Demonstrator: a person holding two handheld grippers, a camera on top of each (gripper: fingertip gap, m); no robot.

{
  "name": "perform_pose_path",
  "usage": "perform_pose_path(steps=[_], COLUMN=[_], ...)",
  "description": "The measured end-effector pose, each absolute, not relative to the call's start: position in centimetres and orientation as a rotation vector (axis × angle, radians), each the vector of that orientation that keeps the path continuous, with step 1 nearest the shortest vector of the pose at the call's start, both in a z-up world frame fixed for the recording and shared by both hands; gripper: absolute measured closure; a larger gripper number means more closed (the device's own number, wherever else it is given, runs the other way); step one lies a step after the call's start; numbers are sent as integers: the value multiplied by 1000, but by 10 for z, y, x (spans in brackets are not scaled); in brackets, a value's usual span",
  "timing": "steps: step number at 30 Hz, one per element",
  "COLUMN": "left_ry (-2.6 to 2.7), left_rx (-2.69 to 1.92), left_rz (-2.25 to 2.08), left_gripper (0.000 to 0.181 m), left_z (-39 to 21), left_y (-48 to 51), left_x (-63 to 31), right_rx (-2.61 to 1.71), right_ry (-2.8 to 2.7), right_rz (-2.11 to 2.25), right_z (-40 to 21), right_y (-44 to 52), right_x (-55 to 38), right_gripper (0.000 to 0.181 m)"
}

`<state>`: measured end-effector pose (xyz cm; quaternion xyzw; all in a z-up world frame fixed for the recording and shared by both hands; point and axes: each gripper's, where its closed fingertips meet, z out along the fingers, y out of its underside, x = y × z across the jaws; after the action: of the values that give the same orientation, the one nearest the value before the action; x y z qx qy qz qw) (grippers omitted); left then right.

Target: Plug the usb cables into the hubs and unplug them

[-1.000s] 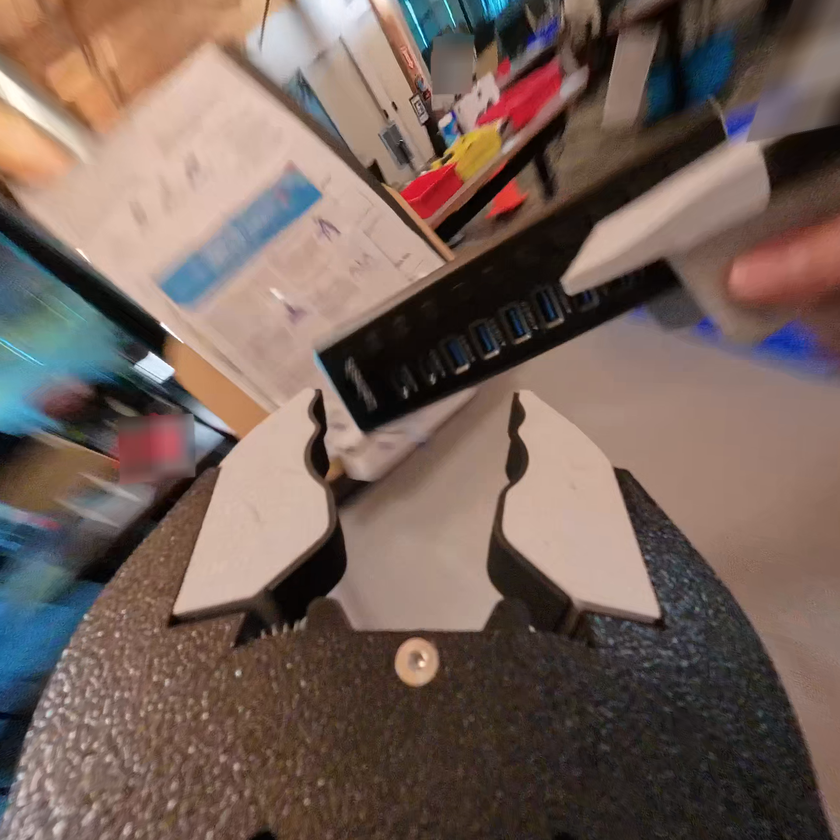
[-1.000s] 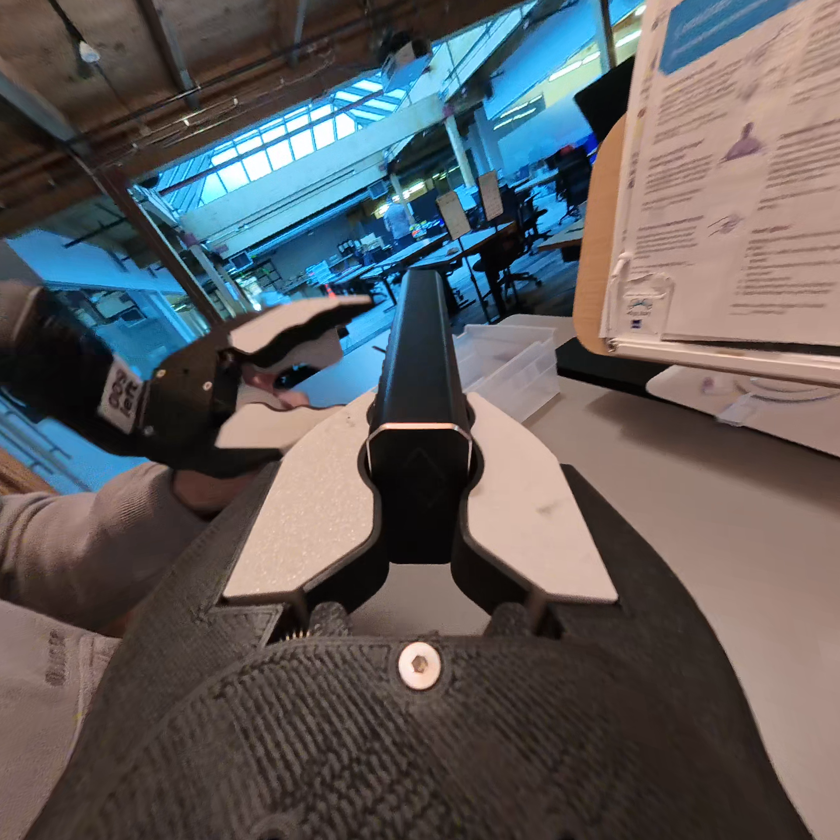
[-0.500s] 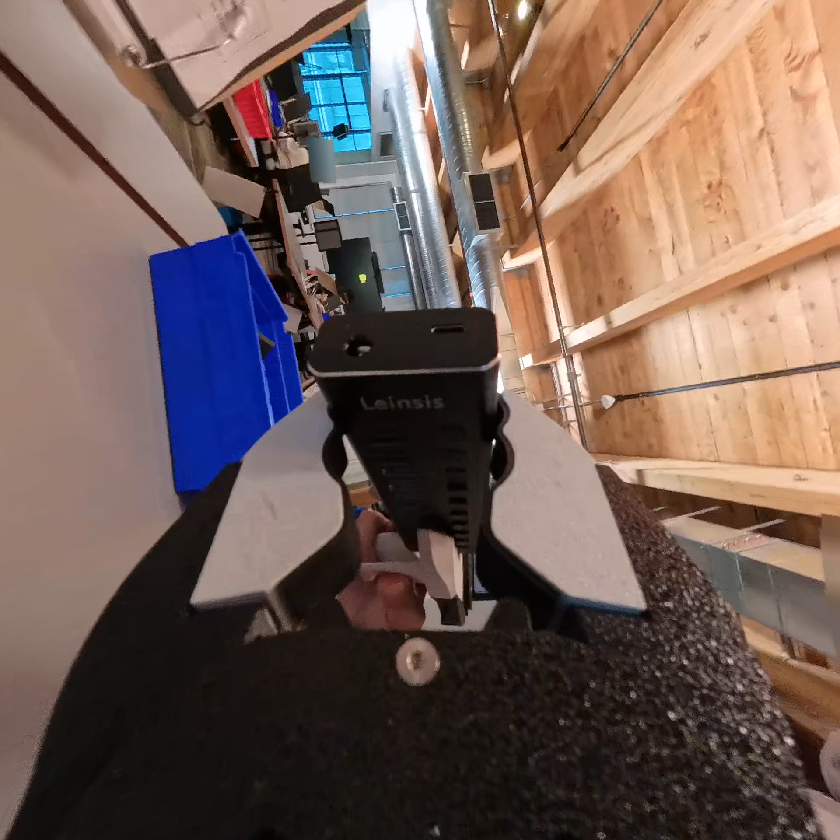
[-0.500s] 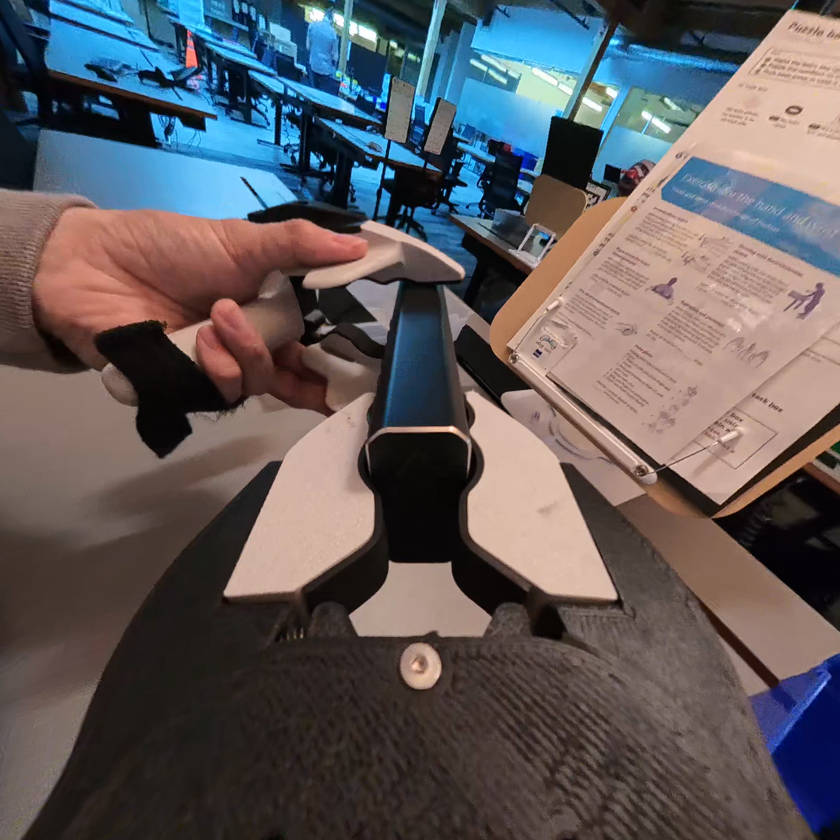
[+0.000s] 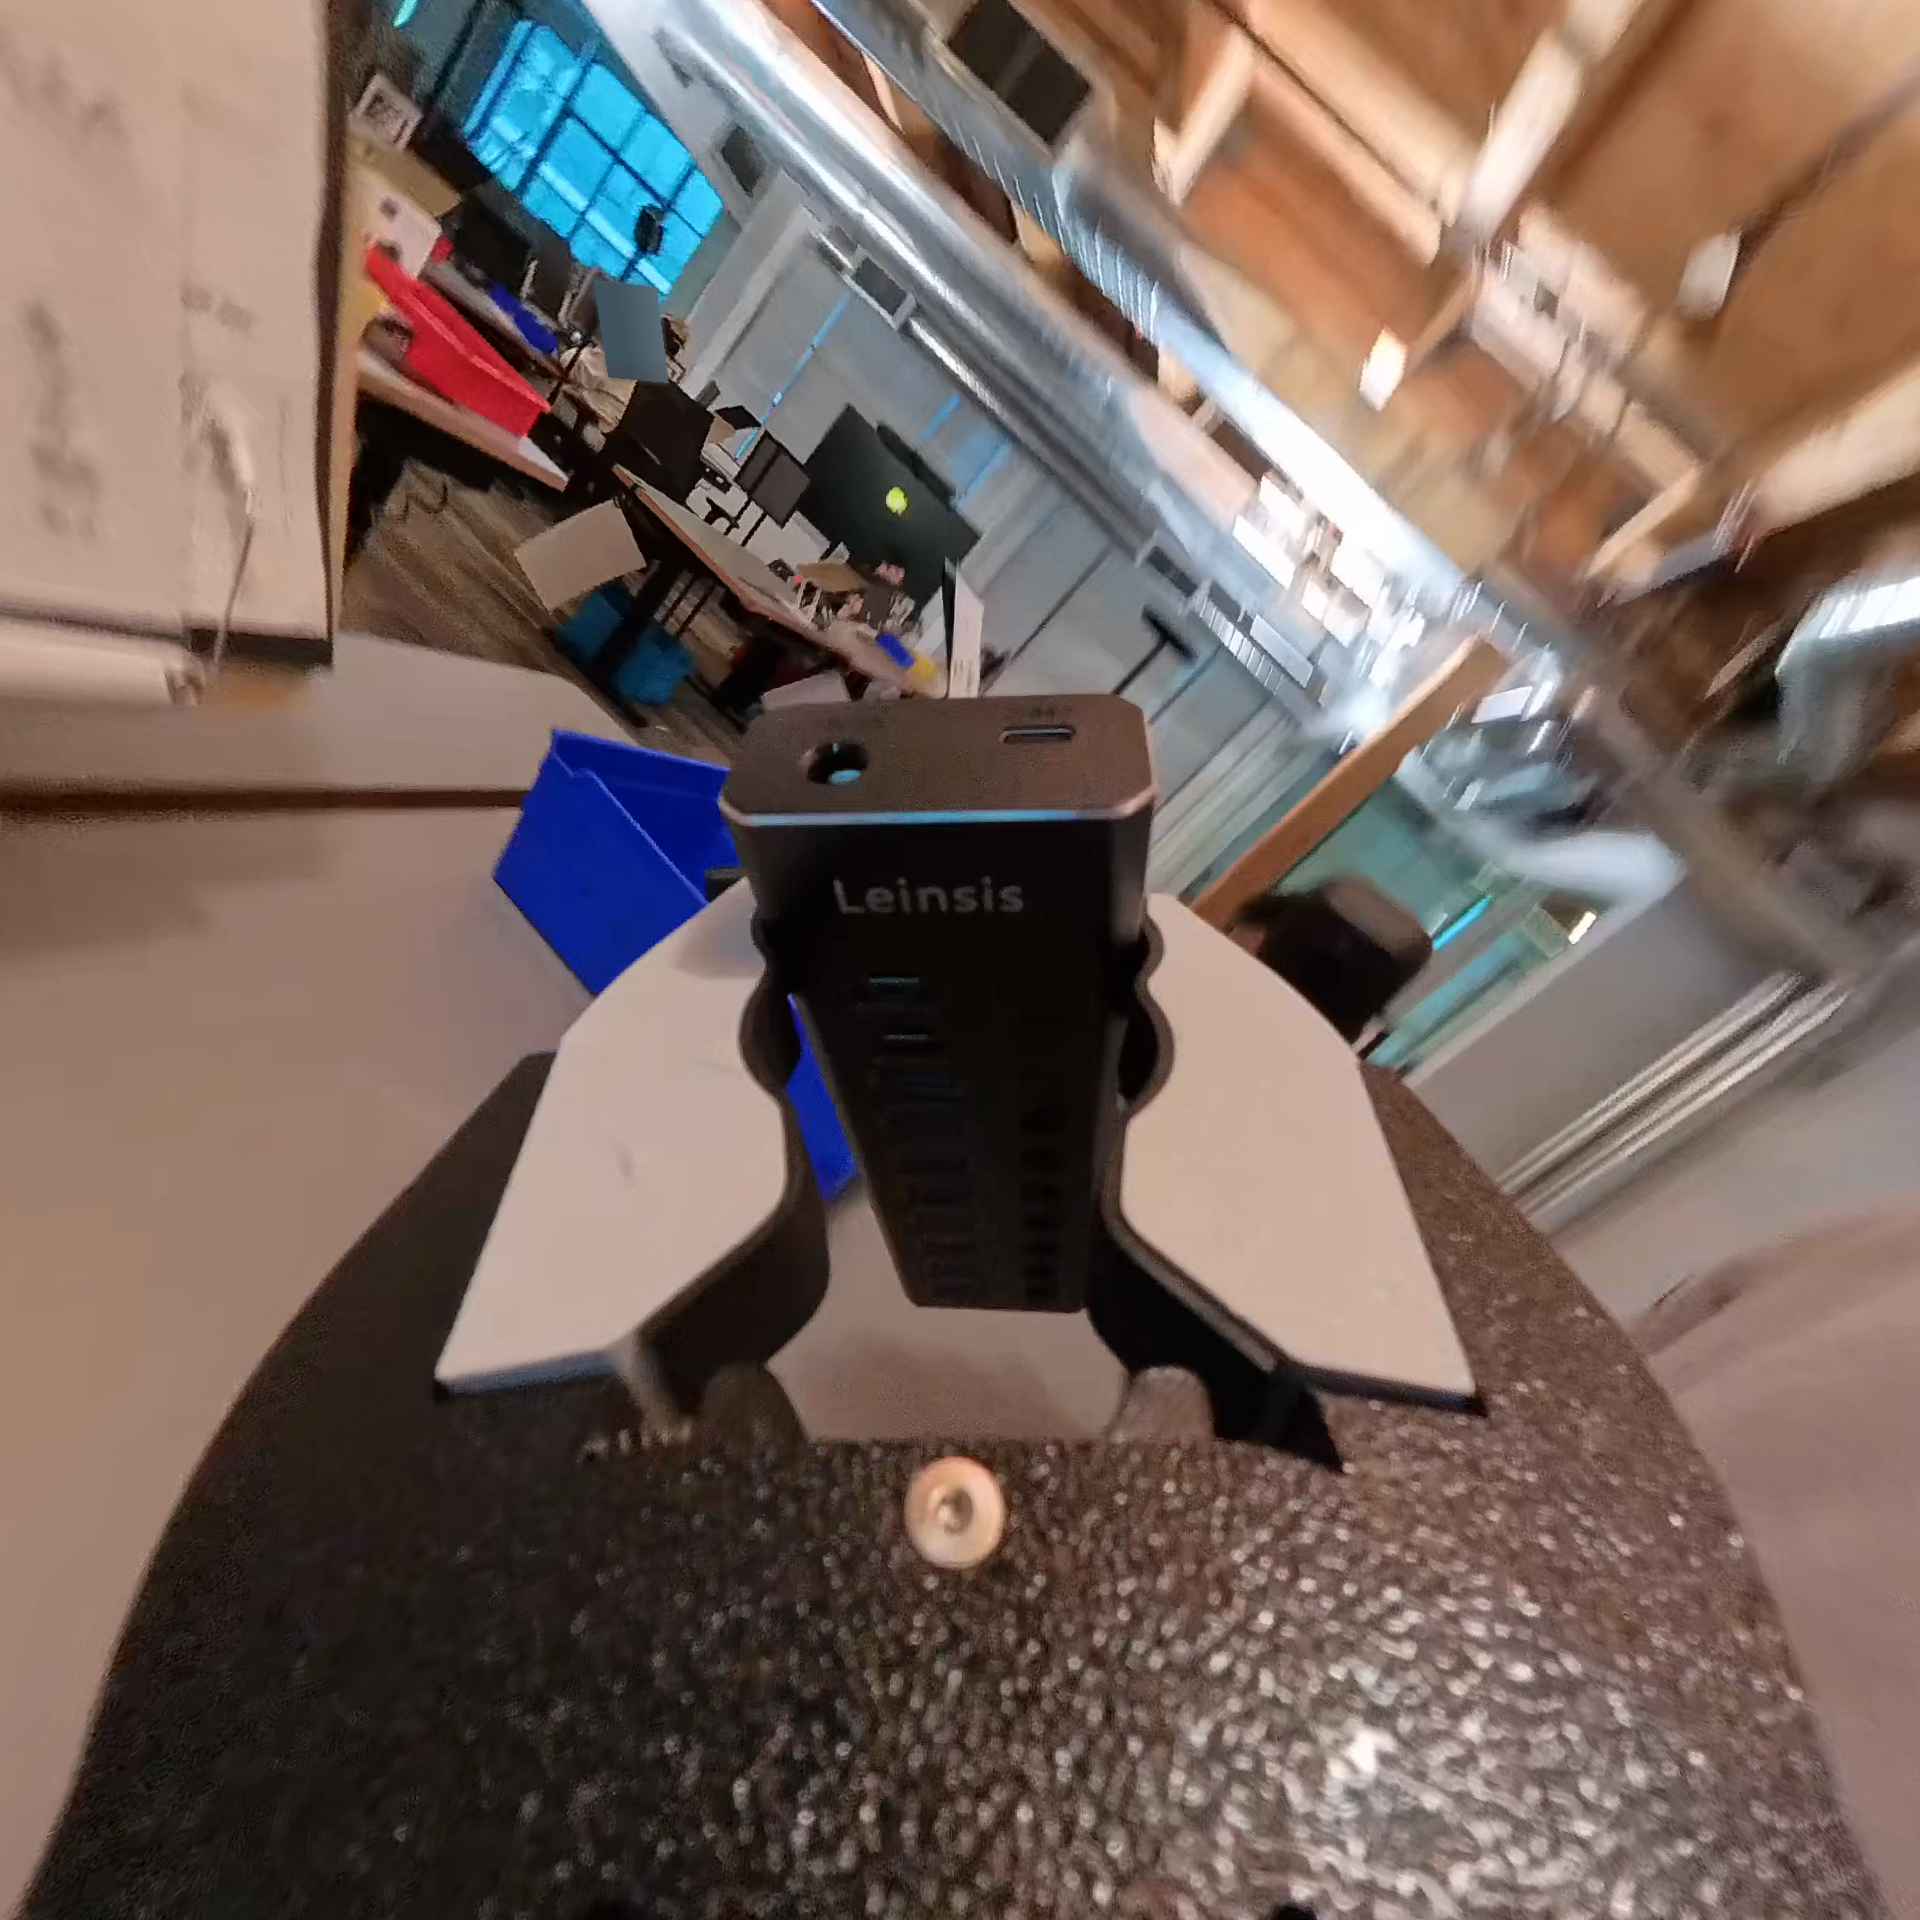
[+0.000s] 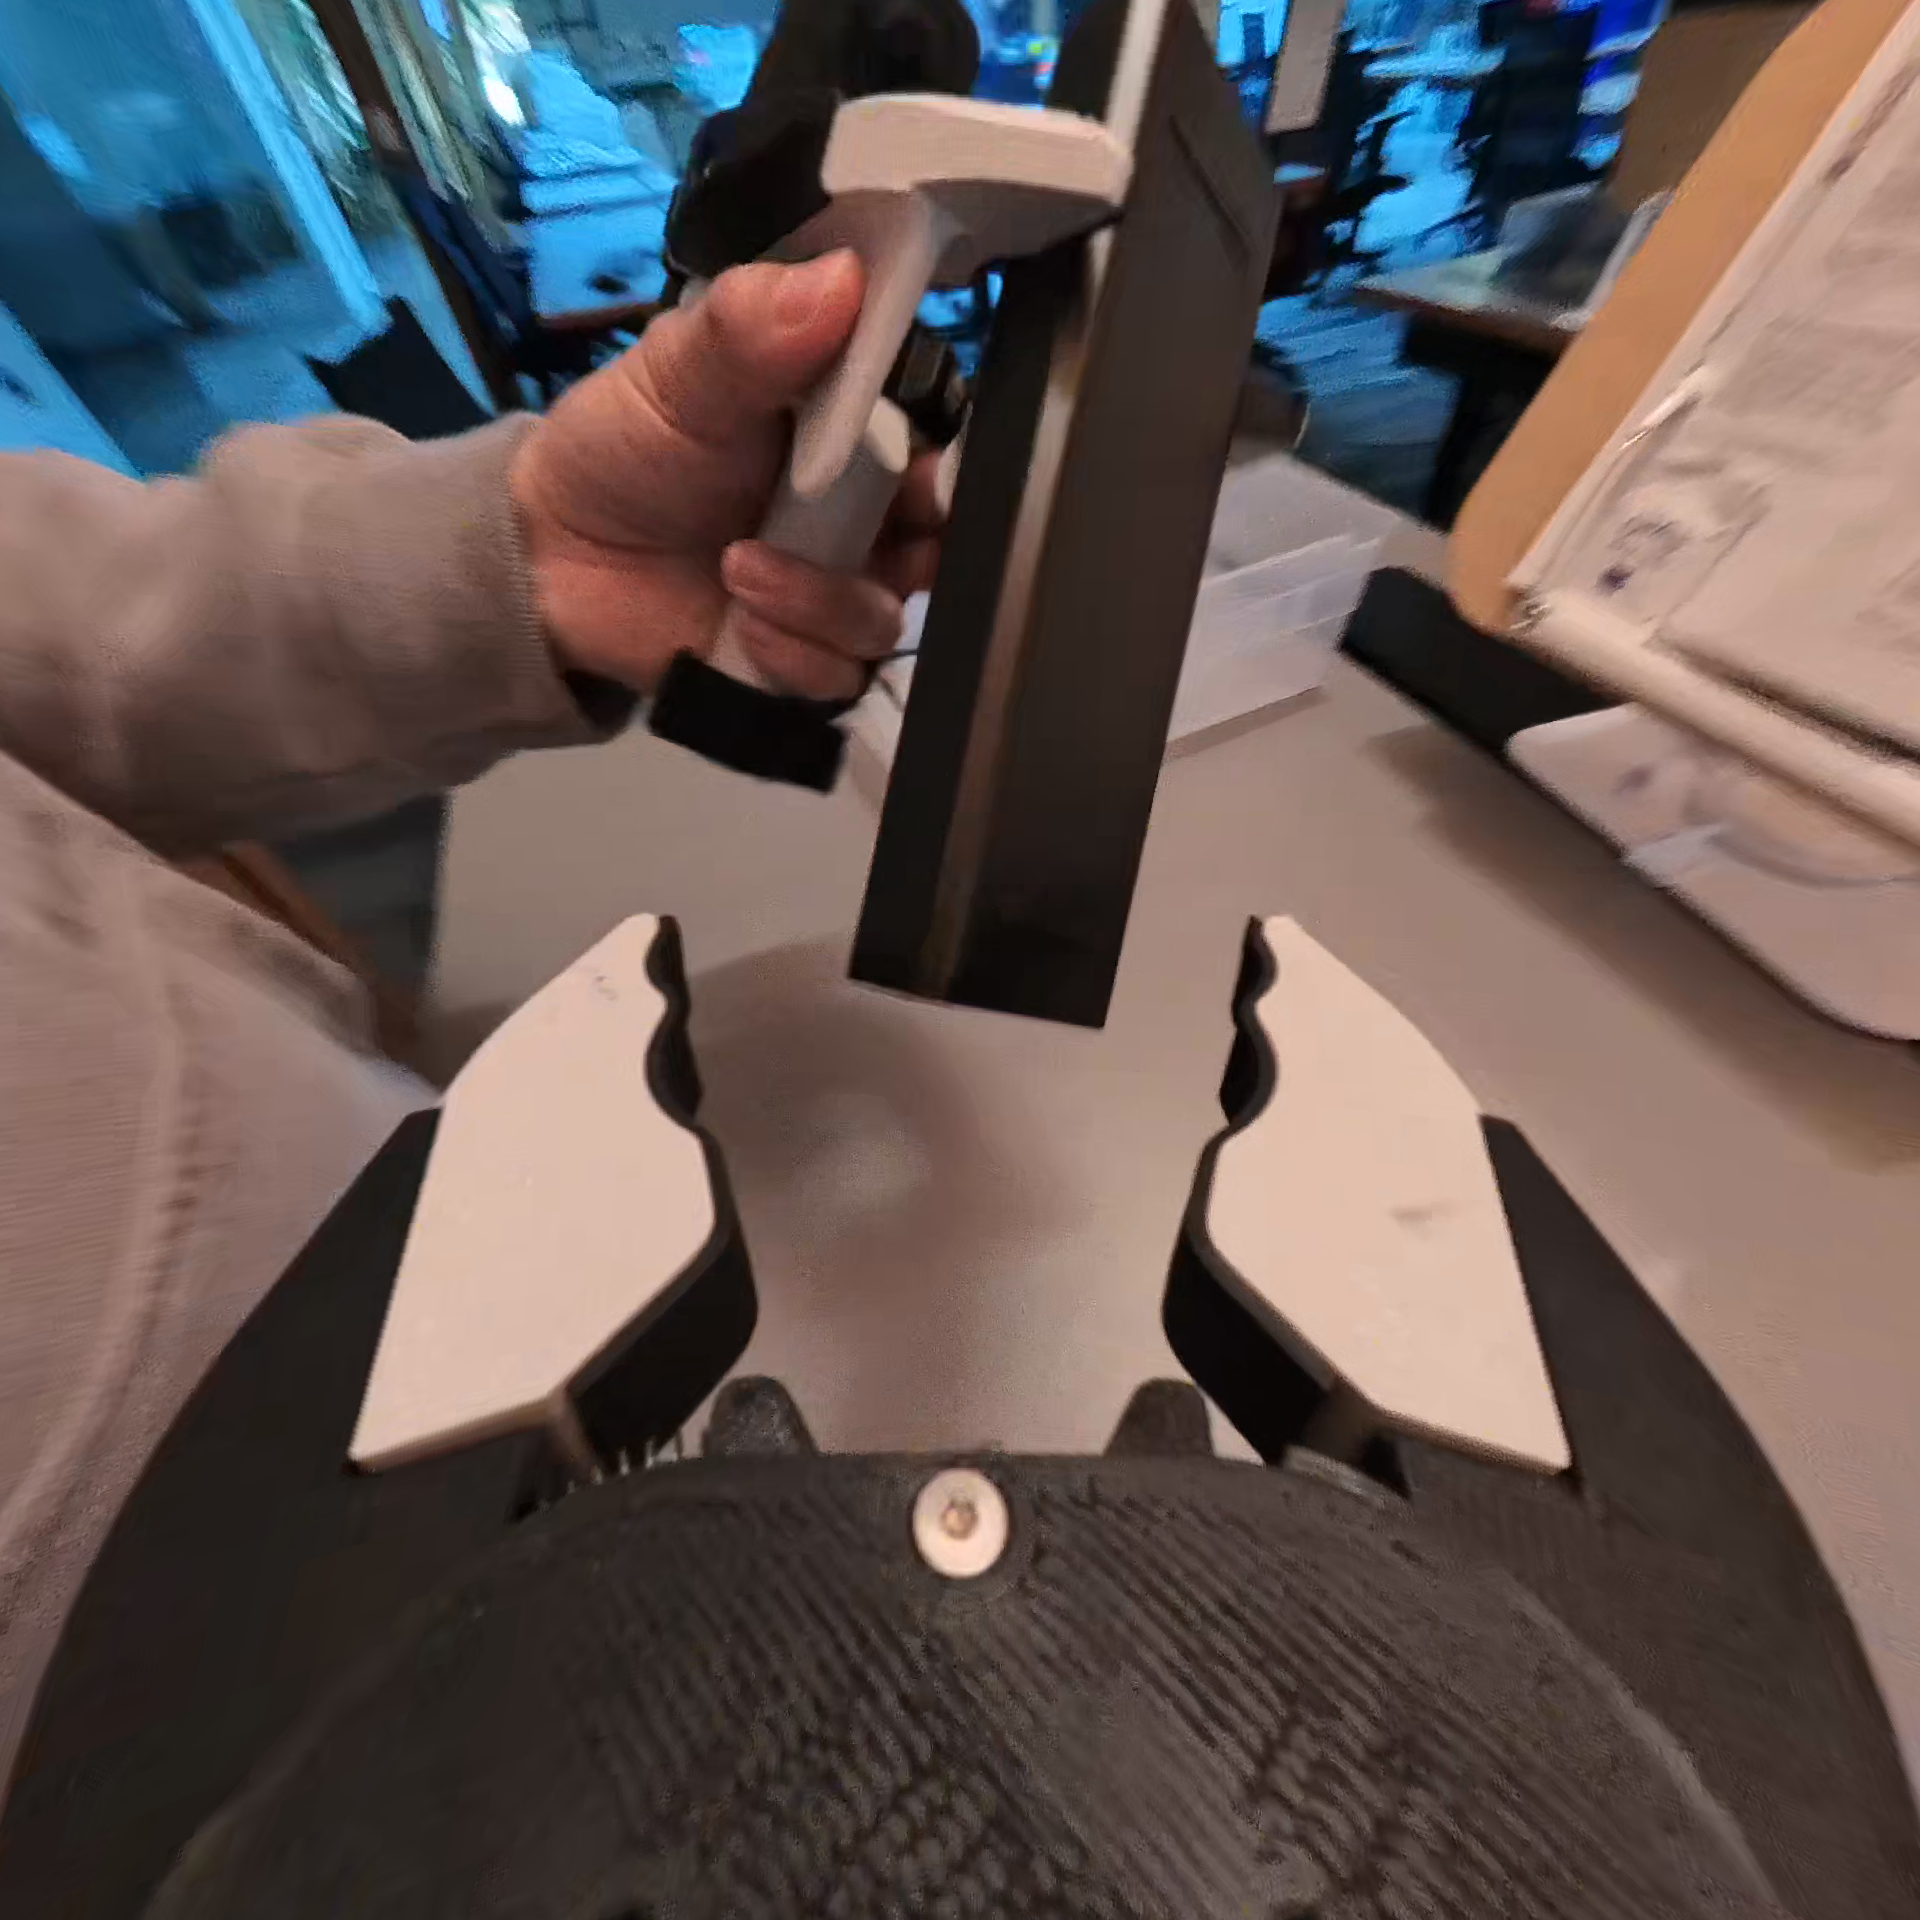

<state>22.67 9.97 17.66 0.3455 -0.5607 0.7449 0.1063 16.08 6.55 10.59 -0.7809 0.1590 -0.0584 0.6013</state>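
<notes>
Black hub [image 5: 951,1039] clamped upright by left gripper [image 5: 945,1049].

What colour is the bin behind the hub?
Blue; the bin shows best in the left wrist view.

A blue plastic bin [image 5: 613,862] sits left of centre in the left wrist view on the grey table [image 5: 260,1039]. In the right wrist view, a clipboard of printed sheets [image 6: 1756,499] leans at the right edge, with a clear plastic box [image 6: 1257,623] near centre.

Long black USB hub [image 5: 951,1029] (ports in a row) clamped upright in left tongs [image 5: 951,1049].
</notes>
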Motion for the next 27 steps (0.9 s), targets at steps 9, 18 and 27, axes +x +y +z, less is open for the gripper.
perform_pose_path(steps=[9,18,27], left_ry=[-2284,-2338,-2561], left_rx=[356,44,73], left_rz=[2105,2006,1901], left_gripper=[121,121,112], left_z=[171,159,181], left_y=[59,37,42], left_x=[185,151,157], right_rx=[-1663,-1821,-1855], right_ry=[392,264,323], right_rz=[240,105,-124], right_z=[117,95,91], right_y=[94,100,77], right_x=[150,146,161], right_gripper=[78,110,110])
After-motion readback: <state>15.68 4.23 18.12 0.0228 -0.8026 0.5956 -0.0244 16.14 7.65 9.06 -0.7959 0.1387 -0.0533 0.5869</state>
